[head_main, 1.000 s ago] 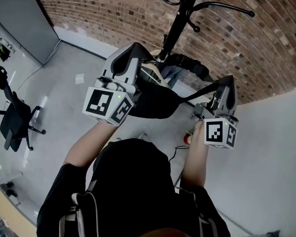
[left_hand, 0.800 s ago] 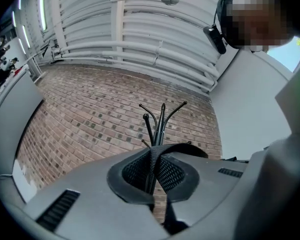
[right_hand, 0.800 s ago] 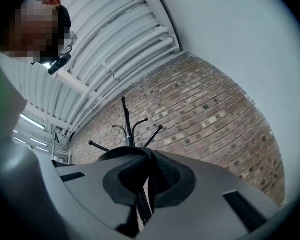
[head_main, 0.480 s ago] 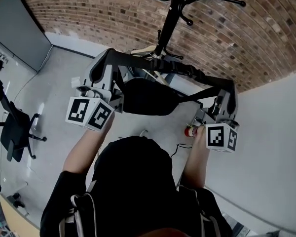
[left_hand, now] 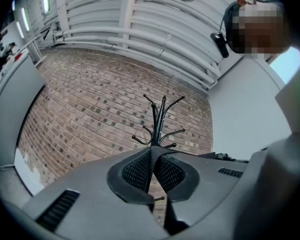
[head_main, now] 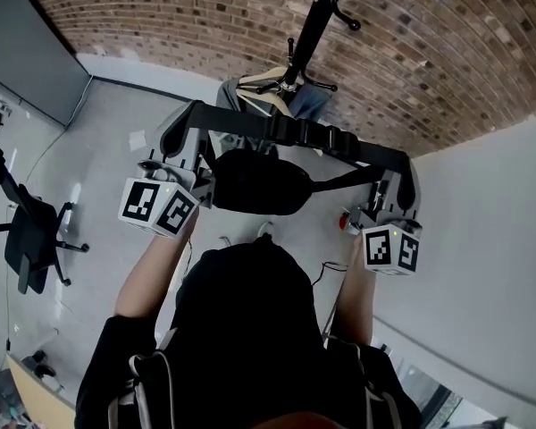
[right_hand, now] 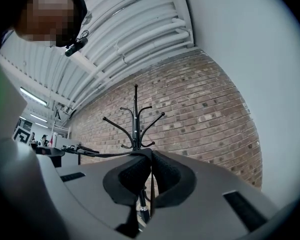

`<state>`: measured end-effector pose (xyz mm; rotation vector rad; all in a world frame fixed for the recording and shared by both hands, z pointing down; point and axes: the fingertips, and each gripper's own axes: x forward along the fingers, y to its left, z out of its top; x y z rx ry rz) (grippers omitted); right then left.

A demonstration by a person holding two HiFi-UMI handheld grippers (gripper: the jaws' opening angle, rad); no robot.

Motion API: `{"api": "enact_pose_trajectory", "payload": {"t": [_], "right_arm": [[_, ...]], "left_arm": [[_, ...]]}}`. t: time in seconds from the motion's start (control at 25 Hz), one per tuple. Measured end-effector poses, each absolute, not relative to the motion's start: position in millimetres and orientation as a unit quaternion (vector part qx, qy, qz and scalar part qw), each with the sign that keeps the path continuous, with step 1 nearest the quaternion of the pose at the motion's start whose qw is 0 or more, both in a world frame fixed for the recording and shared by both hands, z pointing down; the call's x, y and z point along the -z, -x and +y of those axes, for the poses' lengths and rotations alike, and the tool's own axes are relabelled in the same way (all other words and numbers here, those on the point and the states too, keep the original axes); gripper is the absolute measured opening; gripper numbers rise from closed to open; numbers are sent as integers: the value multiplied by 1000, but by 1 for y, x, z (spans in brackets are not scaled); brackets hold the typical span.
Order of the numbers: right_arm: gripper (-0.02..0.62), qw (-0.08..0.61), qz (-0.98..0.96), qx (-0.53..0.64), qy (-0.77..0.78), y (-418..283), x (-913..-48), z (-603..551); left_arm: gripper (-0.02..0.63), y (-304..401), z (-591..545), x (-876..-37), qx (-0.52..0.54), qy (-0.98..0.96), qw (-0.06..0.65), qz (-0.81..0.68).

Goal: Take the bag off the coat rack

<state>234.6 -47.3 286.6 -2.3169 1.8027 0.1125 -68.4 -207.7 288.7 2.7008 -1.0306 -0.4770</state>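
A black bag hangs by its padded strap, which is stretched level between my two grippers. My left gripper is shut on the strap's left end. In the left gripper view the webbing is pinched between the pads of that gripper. At the strap's right end my right gripper is shut too, and in the right gripper view the strap runs off to the left. The black coat rack stands beyond the strap, apart from it, and shows ahead of both grippers.
A wooden hanger with blue clothing hangs low on the rack. A brick wall runs behind it and a white wall stands at the right. A black office chair is at the left. A small red object and a cable lie on the floor.
Both grippers have pulled back from the rack with the strap between them. The strap, which lay against the pole, now hangs apart from it, and the bag has come along.
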Motion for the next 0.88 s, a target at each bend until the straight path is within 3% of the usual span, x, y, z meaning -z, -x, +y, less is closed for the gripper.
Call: {"api": "enact_pose_trajectory", "payload": {"t": [0.52,0.88], "right_arm": [[21,41,621,-50,781,-192,-292,-36],[21,35,620,-45,782,-190,-294,-30]], "left_arm": [[21,100,-209,-303,170,-912,140,-347],[21,99,-207,-299,174,-915,146,-333]]}}
